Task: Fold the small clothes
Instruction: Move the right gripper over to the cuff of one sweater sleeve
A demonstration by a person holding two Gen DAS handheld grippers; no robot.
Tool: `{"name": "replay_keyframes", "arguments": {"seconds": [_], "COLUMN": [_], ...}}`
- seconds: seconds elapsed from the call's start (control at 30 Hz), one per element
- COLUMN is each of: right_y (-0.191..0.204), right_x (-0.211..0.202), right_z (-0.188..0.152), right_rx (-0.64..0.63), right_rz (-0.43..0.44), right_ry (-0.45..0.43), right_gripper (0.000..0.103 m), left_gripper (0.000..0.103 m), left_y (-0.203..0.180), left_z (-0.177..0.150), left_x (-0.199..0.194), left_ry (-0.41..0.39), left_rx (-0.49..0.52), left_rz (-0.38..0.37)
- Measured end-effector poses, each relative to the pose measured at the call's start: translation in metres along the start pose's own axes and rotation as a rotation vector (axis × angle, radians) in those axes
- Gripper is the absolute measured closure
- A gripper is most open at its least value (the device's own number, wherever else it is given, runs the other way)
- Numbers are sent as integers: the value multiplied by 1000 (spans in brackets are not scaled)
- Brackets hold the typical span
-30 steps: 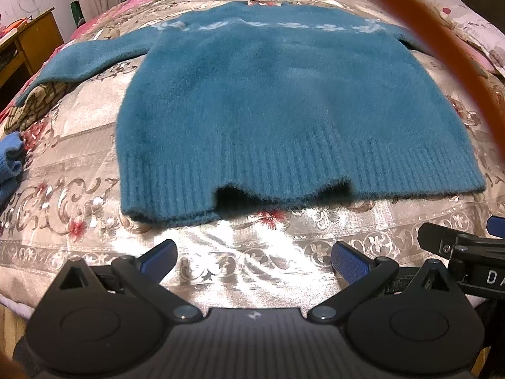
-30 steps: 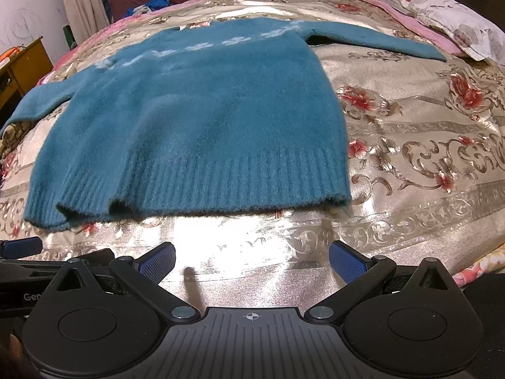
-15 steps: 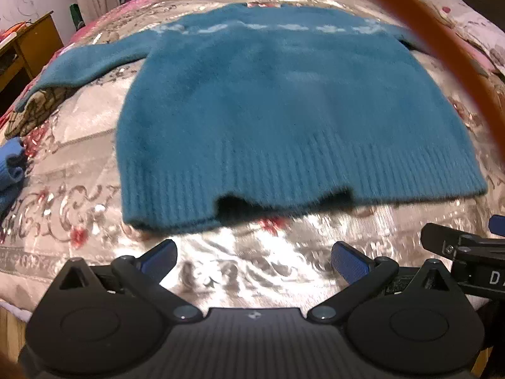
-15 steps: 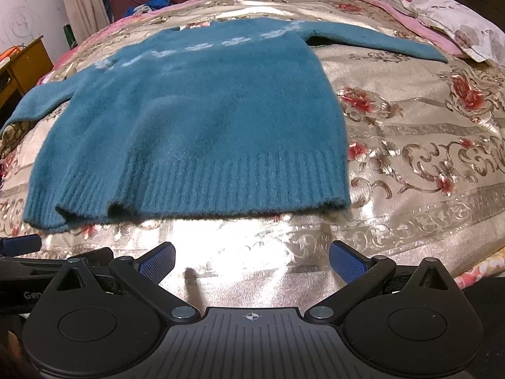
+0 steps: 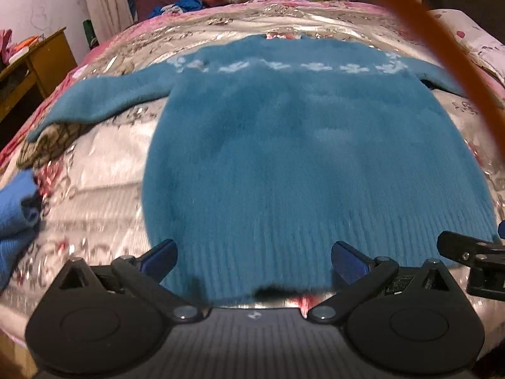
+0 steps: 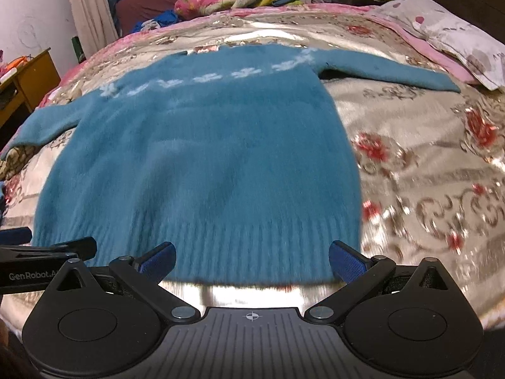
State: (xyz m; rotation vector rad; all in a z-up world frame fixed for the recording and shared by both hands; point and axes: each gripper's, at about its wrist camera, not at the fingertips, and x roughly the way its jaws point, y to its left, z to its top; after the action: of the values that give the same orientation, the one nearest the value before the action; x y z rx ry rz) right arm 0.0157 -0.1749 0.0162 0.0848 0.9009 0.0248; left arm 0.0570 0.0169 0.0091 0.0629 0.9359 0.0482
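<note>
A: What has changed since a second ago?

B: Both tools have moved forward. The left tool (image 5: 254,257) now has its fingers spread wide over the ribbed hem of the sweater (image 5: 303,164), where earlier bare bedspread lay between them. The right tool (image 6: 251,257) is likewise wide apart over the hem's right corner. Neither holds anything.

A: And how does the sweater look?

B: Teal, fuzzy, lying flat on the bed's shiny flowered bedspread (image 6: 419,170), hem nearest, a small gap lifted in the hem's middle. Farther up runs a pale band of flowers across the chest (image 5: 284,64), and both sleeves are spread out sideways. A blue cloth (image 5: 15,208) lies left of it, a pillow (image 6: 457,38) at far right.
</note>
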Motion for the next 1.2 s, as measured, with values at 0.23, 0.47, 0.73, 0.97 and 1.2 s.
{"name": "replay_keyframes", "arguments": {"seconds": [0.23,0.47,0.73,0.97,1.2], "right_y": [0,0,0,-4,-7], "right_x": [31,56,57,56,53], "right_z": [20,23,18,13,11], "right_rx": [0,-12,-16,-9,-26], "right_rz": [-16,-37,-42,-26,-9], "right_ry": [23,55,40,31,26], "right_gripper": [0,0,0,0,0], "left_gripper": [0,0,0,0,0], "left_y": [-9,-7,-1,3,2], "left_z": [19,25,16,9,9], "left_x": [30,57,59,56,52], "left_ry": [35,79,65,38,46], "left_rx": [12,-20,-69,-69,-85], "left_rz": [-17,-53,-87,-112,-105]}}
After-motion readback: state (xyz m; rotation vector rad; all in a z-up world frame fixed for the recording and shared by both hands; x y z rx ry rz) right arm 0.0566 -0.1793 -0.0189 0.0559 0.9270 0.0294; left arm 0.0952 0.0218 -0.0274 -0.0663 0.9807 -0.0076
